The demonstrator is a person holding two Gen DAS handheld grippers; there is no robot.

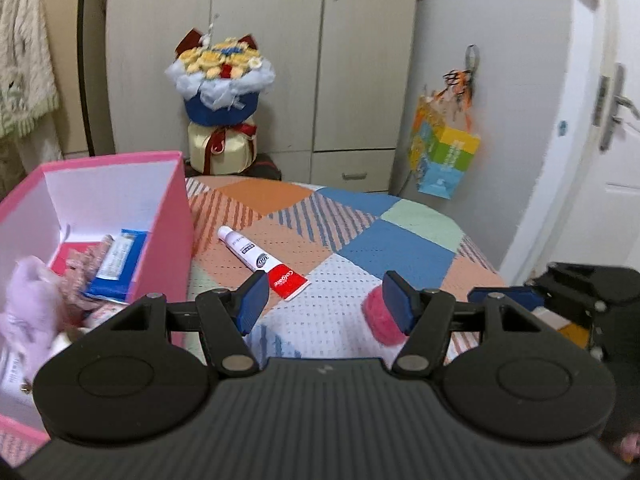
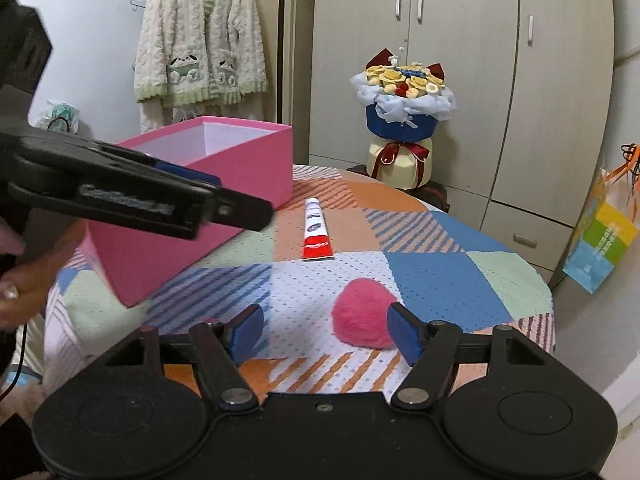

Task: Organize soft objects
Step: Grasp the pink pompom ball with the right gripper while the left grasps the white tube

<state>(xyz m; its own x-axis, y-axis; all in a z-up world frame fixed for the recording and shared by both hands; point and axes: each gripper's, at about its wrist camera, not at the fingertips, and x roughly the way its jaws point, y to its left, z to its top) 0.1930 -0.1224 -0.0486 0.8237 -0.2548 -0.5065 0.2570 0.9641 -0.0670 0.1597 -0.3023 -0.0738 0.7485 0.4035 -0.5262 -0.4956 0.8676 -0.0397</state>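
A pink fluffy ball (image 2: 360,320) lies on the patchwork cloth of the table (image 2: 440,280), just inside the right finger of my right gripper (image 2: 326,332). That gripper is open, its left finger well clear of the ball. In the left wrist view the ball (image 1: 378,316) sits partly behind the right finger of my left gripper (image 1: 327,302), which is open and empty. The pink box (image 1: 168,208) stands at the left and holds a lilac plush toy (image 1: 28,300) and a blue packet (image 1: 116,264). A toothpaste tube (image 1: 262,262) lies beside the box.
The left gripper (image 2: 256,212) reaches in from the left in front of the pink box (image 2: 240,160), a hand (image 2: 16,280) below it. A bouquet (image 2: 402,120) stands behind the table before a wardrobe (image 2: 460,60). A colourful paper bag (image 1: 444,152) hangs at the right.
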